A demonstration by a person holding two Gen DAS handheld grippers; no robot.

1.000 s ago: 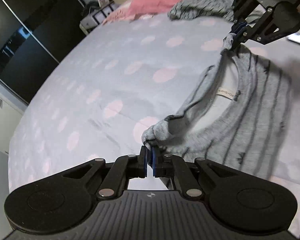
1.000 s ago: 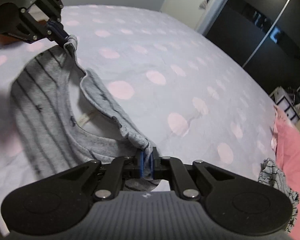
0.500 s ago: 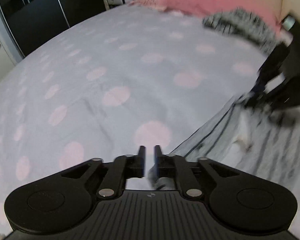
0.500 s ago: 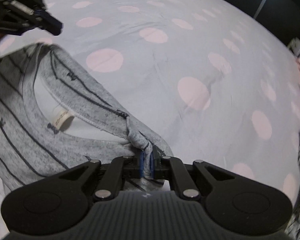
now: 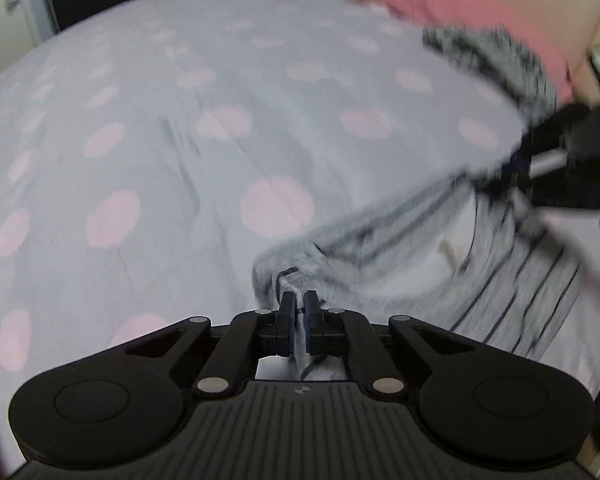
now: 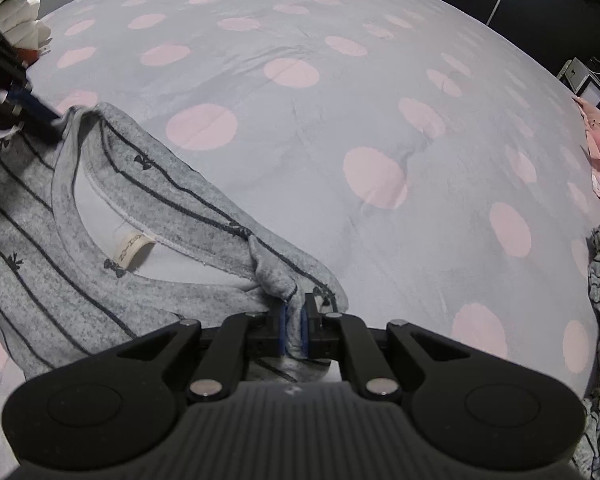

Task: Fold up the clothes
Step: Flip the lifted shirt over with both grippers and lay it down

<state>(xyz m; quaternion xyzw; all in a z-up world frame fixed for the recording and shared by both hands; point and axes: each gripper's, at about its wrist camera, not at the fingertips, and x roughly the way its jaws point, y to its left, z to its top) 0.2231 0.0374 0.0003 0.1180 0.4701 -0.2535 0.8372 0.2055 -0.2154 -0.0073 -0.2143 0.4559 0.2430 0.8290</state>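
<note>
Polka-dot grey bed sheet (image 6: 340,92), with a grey striped knit top (image 6: 80,248) laid near its edge
Left gripper (image 5: 299,312) has just re-clamped one shoulder; right gripper (image 6: 294,320) pinches the other: spreading flat, next smooth and fold. Only the right view shows the neck label (image 6: 134,250) sharply

Clear passage: broad open stretch of grey bedspread w/ pink dots (image 6: 340,92), ahead of both tools & unobstructed to far edge. Obstacles: grey striped knit garment (image 6: 60,248) spread near-side; crumpled black-and-white patterned cloth (image 5: 496,60) & pink pillow (image 5: 440,4) at headboard end. Stack of folded pale clothes (image 6: 12,8) at opp. corner.
</note>
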